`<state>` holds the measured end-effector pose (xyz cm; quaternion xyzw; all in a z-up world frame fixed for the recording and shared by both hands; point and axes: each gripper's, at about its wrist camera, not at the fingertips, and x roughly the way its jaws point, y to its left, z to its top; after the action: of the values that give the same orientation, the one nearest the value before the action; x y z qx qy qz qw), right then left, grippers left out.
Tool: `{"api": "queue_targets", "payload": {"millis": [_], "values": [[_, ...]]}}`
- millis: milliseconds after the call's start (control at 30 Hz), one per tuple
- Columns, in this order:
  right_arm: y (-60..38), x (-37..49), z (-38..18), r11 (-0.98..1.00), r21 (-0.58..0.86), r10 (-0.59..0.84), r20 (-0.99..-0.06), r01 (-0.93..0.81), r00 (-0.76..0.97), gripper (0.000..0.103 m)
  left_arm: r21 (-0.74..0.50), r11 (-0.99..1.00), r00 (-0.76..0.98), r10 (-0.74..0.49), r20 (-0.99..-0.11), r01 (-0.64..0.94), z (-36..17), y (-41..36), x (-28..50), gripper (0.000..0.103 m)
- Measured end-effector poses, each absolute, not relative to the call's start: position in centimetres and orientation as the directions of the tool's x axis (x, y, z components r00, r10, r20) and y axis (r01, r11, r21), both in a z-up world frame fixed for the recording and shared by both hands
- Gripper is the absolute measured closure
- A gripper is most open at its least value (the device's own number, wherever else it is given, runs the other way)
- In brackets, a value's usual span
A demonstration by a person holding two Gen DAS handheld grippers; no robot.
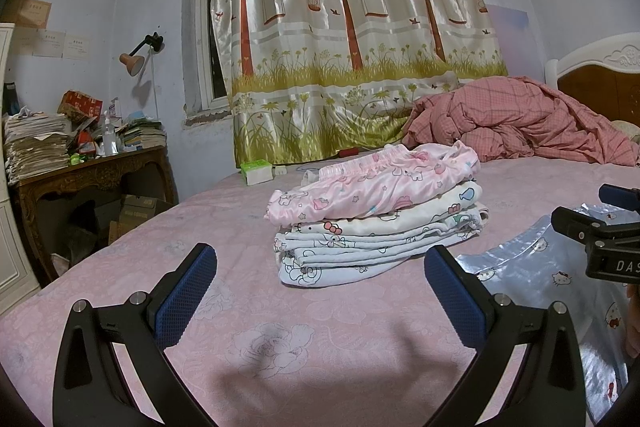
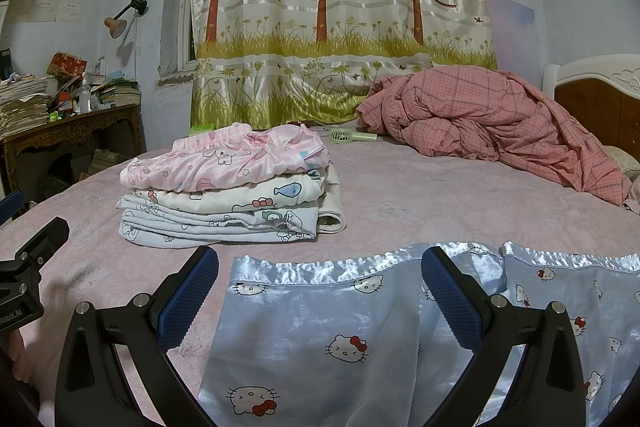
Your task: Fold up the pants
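Left wrist view: left gripper (image 1: 320,291) low over the pink bedsheet (image 1: 248,355), jaws spread wide with nothing between them. Straight ahead, a stack of folded pants (image 1: 376,223), pink satin pair on top, white cartoon-print pairs beneath. At the right edge, pale blue Hello Kitty pants (image 1: 536,279) flat on the sheet, just right of the stack, with the right gripper (image 1: 600,227) above them, seen from the side, opening not discernible here. Further back, a crumpled pink checked quilt (image 1: 520,119) by the headboard (image 1: 600,75), a green tissue pack (image 1: 258,171) near the far edge, a tree-print curtain (image 1: 344,27) behind, a cluttered wooden desk (image 1: 92,175) to the left. Right wrist view: right gripper (image 2: 320,293) hovering, jaws wide apart, empty, over the blue Hello Kitty pants (image 2: 320,339). Shiny waistband edge (image 2: 344,267) running left to right across the frame on the far side, legs extending toward the camera, so long axis along the viewing direction. Folded stack (image 2: 228,191) beyond, apart from the waistband, a small green hand fan (image 2: 352,137) behind it, quilt (image 2: 480,123) to the right, left gripper (image 2: 28,267) at the left edge.
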<state>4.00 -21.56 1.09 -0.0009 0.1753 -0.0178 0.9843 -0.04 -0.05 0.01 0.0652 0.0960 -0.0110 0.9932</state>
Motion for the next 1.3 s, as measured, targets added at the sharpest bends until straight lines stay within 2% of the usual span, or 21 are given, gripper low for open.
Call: {"api": "queue_targets", "payload": {"millis": [933,1300], "values": [[-21.53,4.06,1.07,0.999,-0.009,-0.036,-0.346,0.035,0.938,0.001,0.131,0.991,0.981,-0.009,-0.195,0.035,0.03,-0.08,0.00,0.000],[-21.40,4.01,0.93,0.999,-0.018,-0.032,-0.344,0.027,0.938,0.001,0.160,0.987,0.974,0.008,-0.225,0.029,-0.79,-0.72,0.21,0.000]]}}
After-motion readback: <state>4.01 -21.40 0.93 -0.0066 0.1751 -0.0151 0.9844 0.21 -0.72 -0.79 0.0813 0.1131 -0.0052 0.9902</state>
